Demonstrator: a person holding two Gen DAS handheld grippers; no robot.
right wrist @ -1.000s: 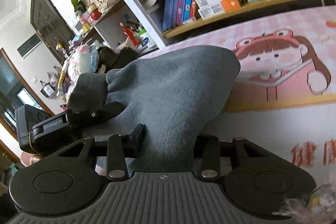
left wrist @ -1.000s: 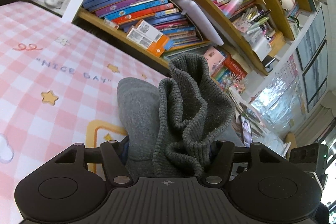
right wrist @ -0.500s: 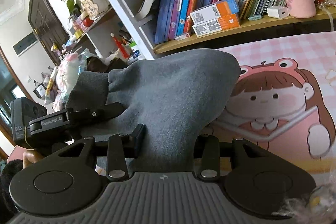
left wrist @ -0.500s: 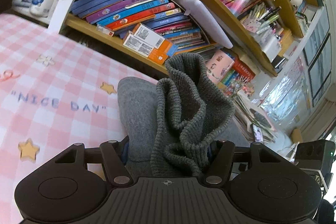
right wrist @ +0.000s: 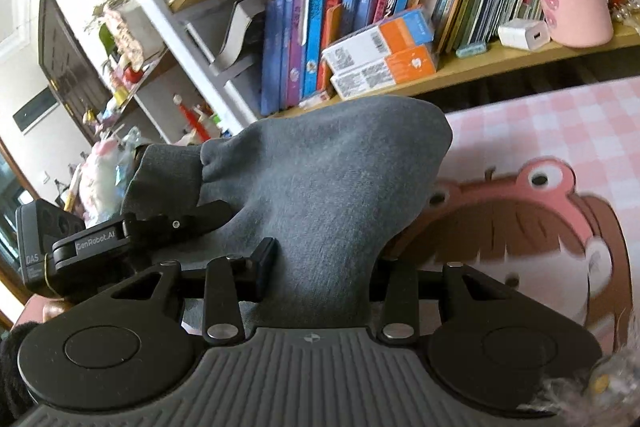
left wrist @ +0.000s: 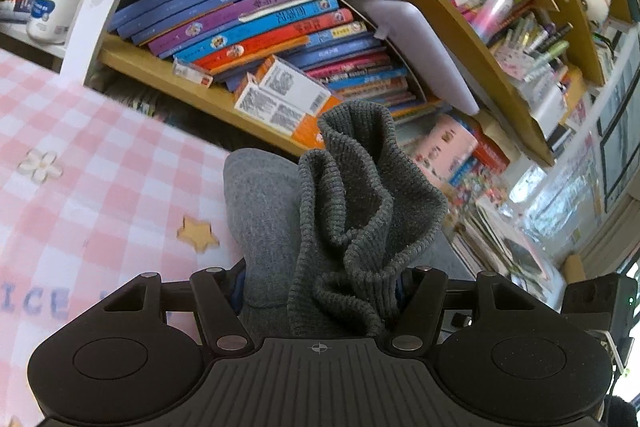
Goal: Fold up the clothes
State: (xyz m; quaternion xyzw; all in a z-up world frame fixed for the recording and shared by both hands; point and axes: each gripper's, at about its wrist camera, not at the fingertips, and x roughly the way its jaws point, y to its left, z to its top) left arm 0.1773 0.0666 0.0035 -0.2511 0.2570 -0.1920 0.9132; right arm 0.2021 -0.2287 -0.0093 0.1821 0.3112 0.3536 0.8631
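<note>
1. Clamping a bunched ribbed cuff, the left hand-held gripper (left wrist: 320, 279) had its jaws closed on the grey garment (left wrist: 344, 211), held up off the tabletop (left wrist: 80, 179).
2. The right hand-held gripper (right wrist: 320, 267) was likewise pinched on smooth grey fabric of the same garment, which ran across to the left one w/ its cuff end.
3. Both views looked over the pink checked tabletop toward a bookshelf (right wrist: 460, 63).
4. To do the carry well, imo: keep both grips firm and level, keep the cloth taut btwn them, and lower it flat so the edges line up w/o bunching.
5. Readable text: "GenRobot.AI" and "DAS" on the left unit seen from the right view; "ICE" printed on the tabletop. Book spines were too blurred to read.
</note>
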